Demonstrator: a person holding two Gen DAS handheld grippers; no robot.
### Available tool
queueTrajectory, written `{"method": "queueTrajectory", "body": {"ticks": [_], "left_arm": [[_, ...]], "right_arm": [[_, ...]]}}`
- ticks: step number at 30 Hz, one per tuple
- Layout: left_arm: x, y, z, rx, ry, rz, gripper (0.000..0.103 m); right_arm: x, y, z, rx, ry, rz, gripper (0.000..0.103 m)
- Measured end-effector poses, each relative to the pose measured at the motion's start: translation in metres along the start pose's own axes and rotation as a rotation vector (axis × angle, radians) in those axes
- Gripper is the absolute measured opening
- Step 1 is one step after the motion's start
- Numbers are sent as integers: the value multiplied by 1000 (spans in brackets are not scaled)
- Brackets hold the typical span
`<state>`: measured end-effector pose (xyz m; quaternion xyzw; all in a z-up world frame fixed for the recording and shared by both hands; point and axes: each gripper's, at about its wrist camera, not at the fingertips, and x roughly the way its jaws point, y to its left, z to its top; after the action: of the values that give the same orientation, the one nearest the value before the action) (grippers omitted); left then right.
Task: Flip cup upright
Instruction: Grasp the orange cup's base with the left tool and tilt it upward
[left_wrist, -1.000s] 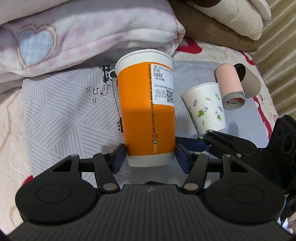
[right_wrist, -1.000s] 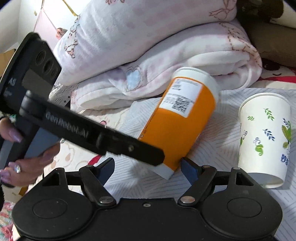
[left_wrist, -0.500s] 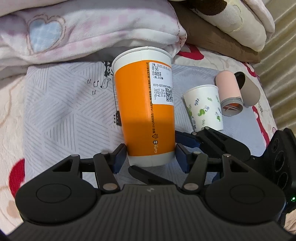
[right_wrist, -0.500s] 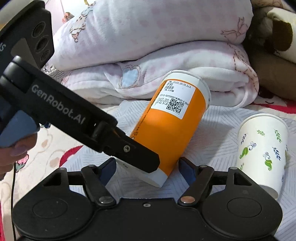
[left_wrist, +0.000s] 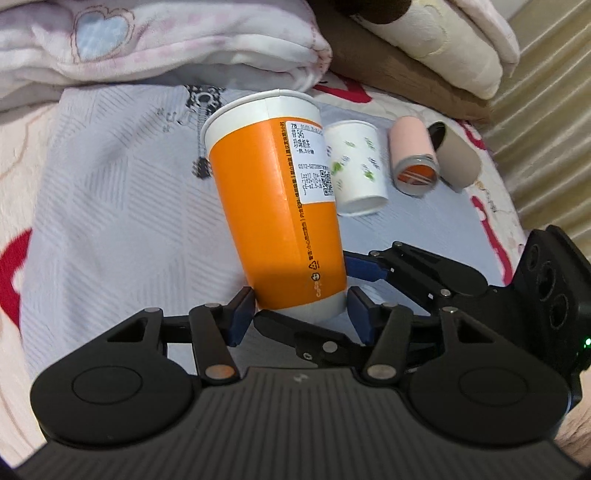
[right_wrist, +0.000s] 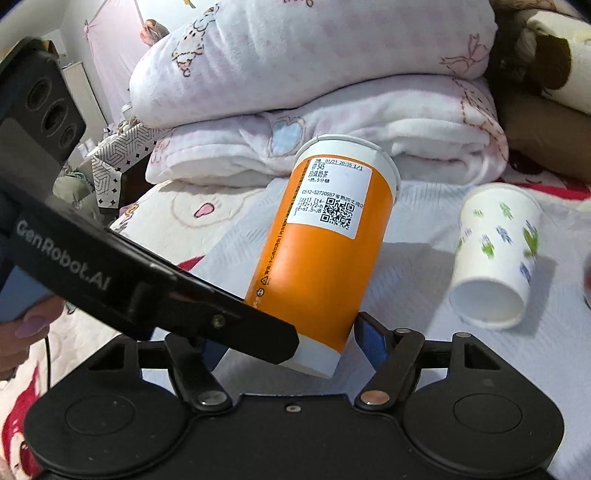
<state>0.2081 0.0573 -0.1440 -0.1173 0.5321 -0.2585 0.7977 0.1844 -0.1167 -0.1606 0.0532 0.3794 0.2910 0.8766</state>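
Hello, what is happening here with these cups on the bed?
A person works two hand-held grippers on a bed. The left gripper and the right gripper both sit at the narrow base of the tall orange paper cup with a white label, which leans tilted, its wide rim away from the cameras. The small white paper cup with leaf print lies on its side nearby, untouched.
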Motion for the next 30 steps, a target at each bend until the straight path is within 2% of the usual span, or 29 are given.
{"method": "queueTrajectory", "body": {"ticks": [3,10,15,23,30], "left_arm": [[-5,-7,-13,-25,-3,-27,54],[-3,-18,-42,-150,81,-83,54],[-6,-36,-59,-150,106,-114,54],[-1,-60,-70,-158,141,-179,54],[23,-59,-76,-197,166,-199,54]], "right_arm": [[-15,1,-4,8,16,4,76],[-46,11,-22,-23,91,-4,76],[-70,11,-34,3,122,-4,76],[-105,17,-41,-24,174,-65,76],[-106,5,-46,-31,227,-77,76]]}}
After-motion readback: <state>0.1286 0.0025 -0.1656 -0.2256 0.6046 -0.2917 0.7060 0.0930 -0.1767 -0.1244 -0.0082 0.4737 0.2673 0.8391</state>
